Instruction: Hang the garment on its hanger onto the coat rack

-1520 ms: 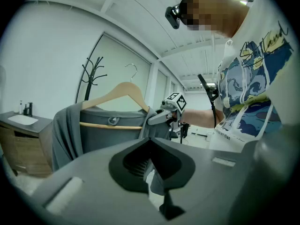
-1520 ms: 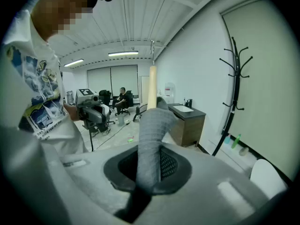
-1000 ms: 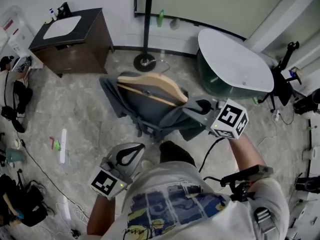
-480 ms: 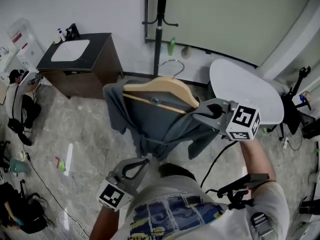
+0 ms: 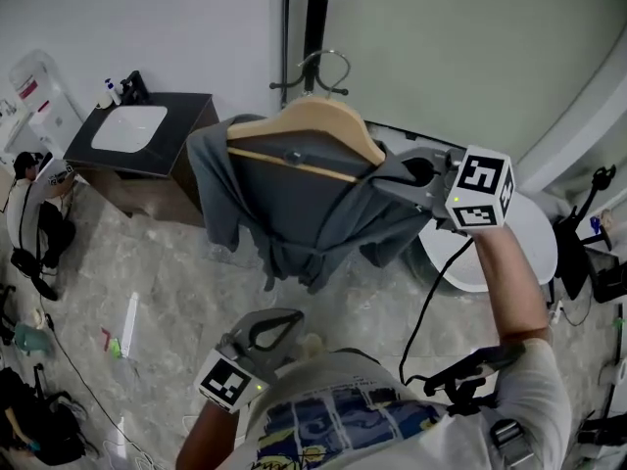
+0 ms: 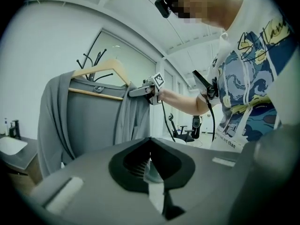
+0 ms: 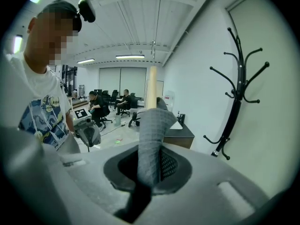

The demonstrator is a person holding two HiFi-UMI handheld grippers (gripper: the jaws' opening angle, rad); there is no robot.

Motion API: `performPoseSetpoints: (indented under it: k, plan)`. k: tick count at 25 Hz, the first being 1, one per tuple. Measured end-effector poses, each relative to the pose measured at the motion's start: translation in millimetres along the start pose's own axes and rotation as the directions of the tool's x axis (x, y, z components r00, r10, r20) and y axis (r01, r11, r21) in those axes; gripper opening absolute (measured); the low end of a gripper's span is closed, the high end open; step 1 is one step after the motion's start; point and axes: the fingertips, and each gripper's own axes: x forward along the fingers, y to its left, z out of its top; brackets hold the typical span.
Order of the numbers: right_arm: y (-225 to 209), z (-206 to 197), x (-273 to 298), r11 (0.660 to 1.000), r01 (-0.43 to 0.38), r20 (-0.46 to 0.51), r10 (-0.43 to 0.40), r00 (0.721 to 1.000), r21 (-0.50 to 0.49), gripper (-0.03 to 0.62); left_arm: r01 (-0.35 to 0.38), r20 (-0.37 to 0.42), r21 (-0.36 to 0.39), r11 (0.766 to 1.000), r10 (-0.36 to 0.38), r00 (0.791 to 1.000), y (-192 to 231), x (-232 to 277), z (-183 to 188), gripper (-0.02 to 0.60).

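Observation:
A wooden hanger (image 5: pixel 313 130) carries a grey garment (image 5: pixel 294 204) and hangs in the air, tilted. My right gripper (image 5: pixel 390 178) is shut on the garment's fabric at the hanger's right end. In the right gripper view the grey cloth (image 7: pixel 152 135) stands pinched between the jaws, with the hanger's end (image 7: pixel 151 86) above it. The metal hook (image 5: pixel 325 67) is close in front of the black coat rack (image 5: pixel 315 13); I cannot tell whether it touches it. My left gripper (image 5: pixel 290 315) is low near my body, shut and empty, and sees the garment (image 6: pixel 89 121) from below.
A dark cabinet with a white sink (image 5: pixel 137 130) stands at the left wall. A round white table (image 5: pixel 509 253) is below my right arm, with black equipment (image 5: pixel 588 253) beyond it. Bags and small items lie on the floor at left (image 5: pixel 39 399). The rack's prongs (image 7: pixel 239 88) curve outward.
My right gripper has raised the hanger and garment up and toward the coat rack, so the hook is now near the pole. The left gripper stays low.

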Motion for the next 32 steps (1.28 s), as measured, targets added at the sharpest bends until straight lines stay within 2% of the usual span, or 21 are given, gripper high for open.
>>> performPoseSetpoints:
  k: [10,14,17,25,32]
  plan:
    - [-163,1,25,0.992,0.062,-0.025,-0.060,0.998,0.112,0.018,0.044,-0.007,-0.007,0.999,-0.044,0.999,77,10,1,0.003]
    - [-215,-11,38,0.985,0.094,-0.054,-0.087,0.995,0.147,0.018,0.064,-0.019,0.023,0.998,-0.064,0.998,106,6,5,0.003]
    - [-250,-18,51,0.980,0.104,-0.065,-0.094,0.993,0.171,0.018,0.063,-0.026,0.017,0.998,-0.062,0.998,130,3,6,0.003]
    - [-308,-46,70,0.961,0.136,-0.083,-0.119,0.989,0.241,0.018,0.043,-0.056,-0.015,0.999,-0.044,0.997,174,-5,-2,0.003]
    - [-328,-62,91,0.955,0.125,-0.090,-0.104,0.991,0.269,0.018,0.040,-0.081,-0.019,0.999,-0.041,0.996,191,-7,-6,0.003]
